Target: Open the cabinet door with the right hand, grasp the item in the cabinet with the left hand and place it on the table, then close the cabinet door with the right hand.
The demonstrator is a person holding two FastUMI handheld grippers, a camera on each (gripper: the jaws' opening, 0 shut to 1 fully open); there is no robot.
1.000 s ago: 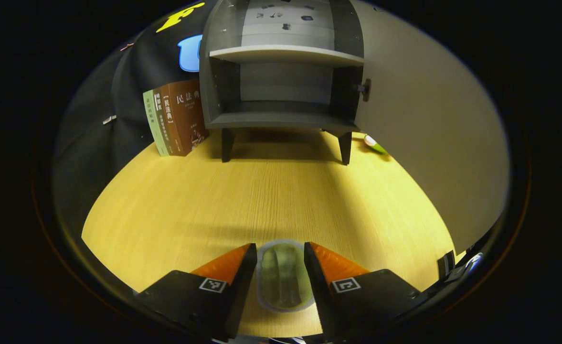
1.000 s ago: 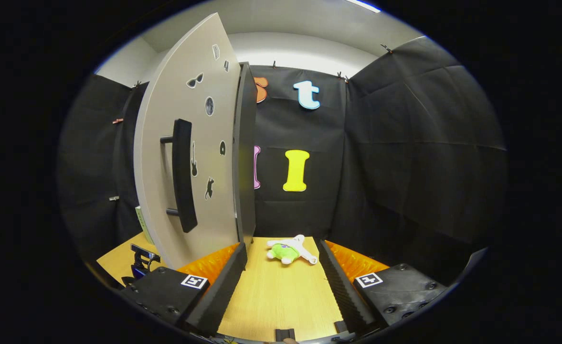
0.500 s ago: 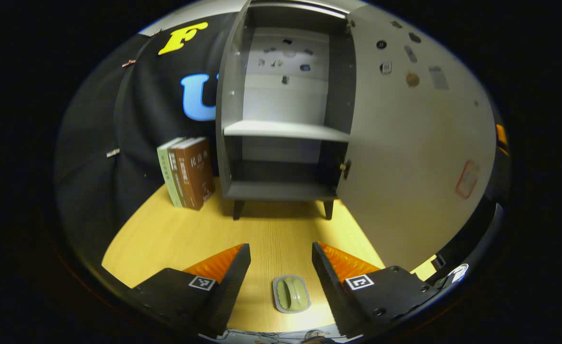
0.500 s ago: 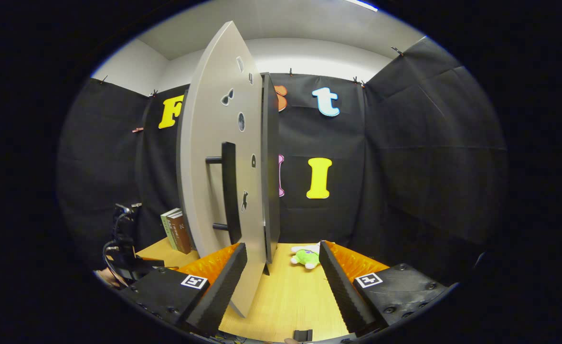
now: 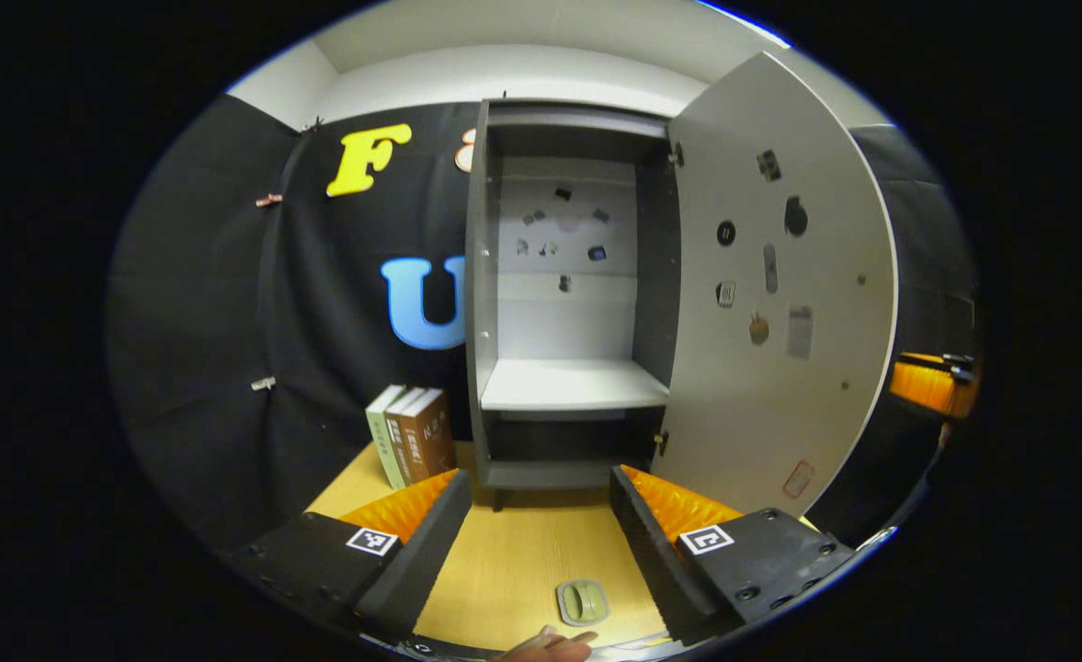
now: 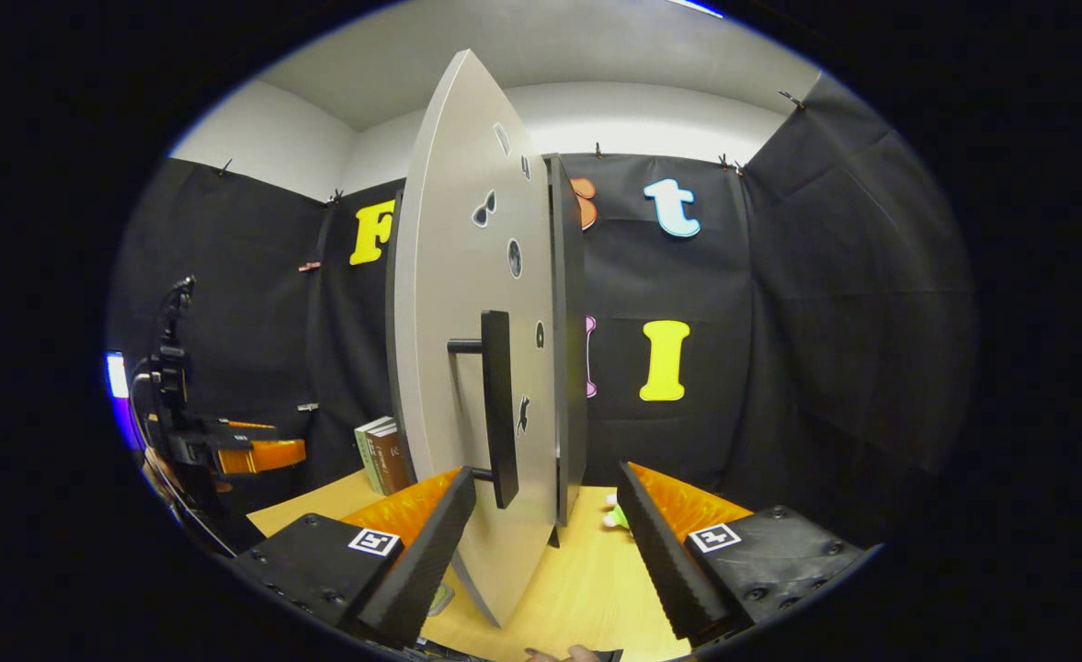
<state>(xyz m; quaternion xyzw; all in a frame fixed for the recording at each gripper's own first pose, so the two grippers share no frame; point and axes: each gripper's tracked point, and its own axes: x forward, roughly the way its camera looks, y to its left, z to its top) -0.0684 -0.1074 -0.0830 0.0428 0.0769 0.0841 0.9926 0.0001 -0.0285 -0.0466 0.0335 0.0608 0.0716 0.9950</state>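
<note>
With both grippers' fingers open and empty, take the rigid bar handle (image 6: 496, 409); door (image 6: 476, 368) should swing lightly.

In the left gripper view, the item (image 5: 583, 601) lies on the table (image 5: 513, 561) between the jaws, low and near. The cabinet (image 5: 563, 303) stands ahead, its door (image 5: 780, 294) swung right, books (image 5: 409, 446) left.

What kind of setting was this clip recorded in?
Most likely a staged recording booth, not a home: black cloth walls enclose a wooden table holding a small grey cabinet with its door open, and a few books.
</note>
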